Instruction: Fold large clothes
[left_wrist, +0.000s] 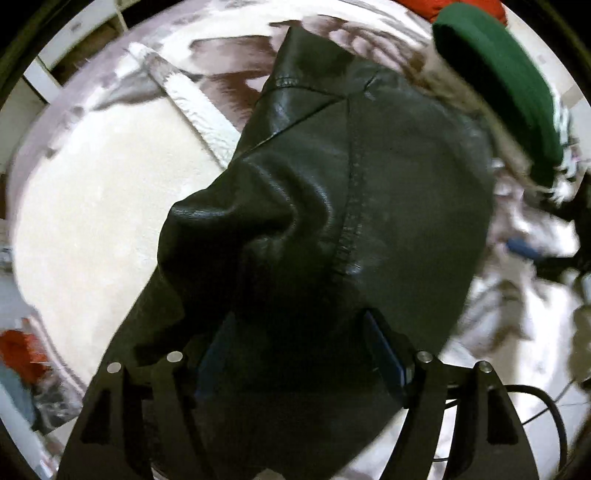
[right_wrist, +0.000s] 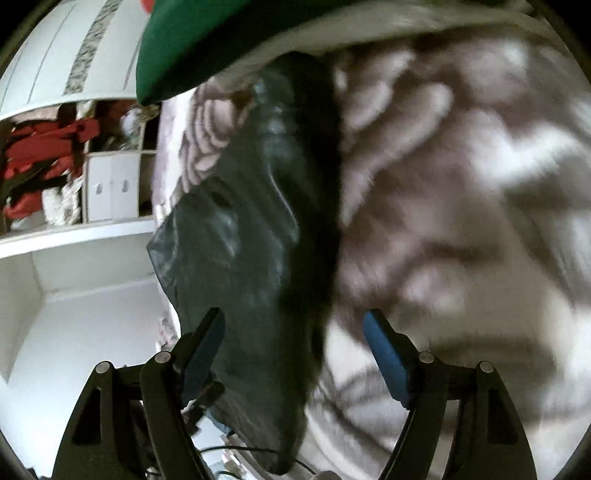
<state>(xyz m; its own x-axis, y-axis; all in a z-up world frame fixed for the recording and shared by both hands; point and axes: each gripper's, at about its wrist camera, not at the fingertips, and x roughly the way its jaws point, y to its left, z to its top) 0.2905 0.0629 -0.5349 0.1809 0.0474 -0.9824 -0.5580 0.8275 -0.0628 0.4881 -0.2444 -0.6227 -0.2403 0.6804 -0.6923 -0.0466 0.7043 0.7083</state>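
A black leather garment (left_wrist: 332, 206) fills the middle of the left wrist view, draped over and between the fingers of my left gripper (left_wrist: 299, 332), whose jaws stand wide apart. In the right wrist view the same black leather garment (right_wrist: 251, 236) hangs as a long fold between the fingers of my right gripper (right_wrist: 295, 328), whose blue pads (right_wrist: 384, 350) are wide apart and not pressing on it. The right wrist view is blurred by motion.
A brown and white patterned blanket (right_wrist: 461, 184) covers the bed under the garment. A cream fleece cloth (left_wrist: 110, 206) lies at the left. A green cloth (left_wrist: 502, 96) lies at the far side. White shelves (right_wrist: 110, 184) with red clothes (right_wrist: 40, 158) stand at the left.
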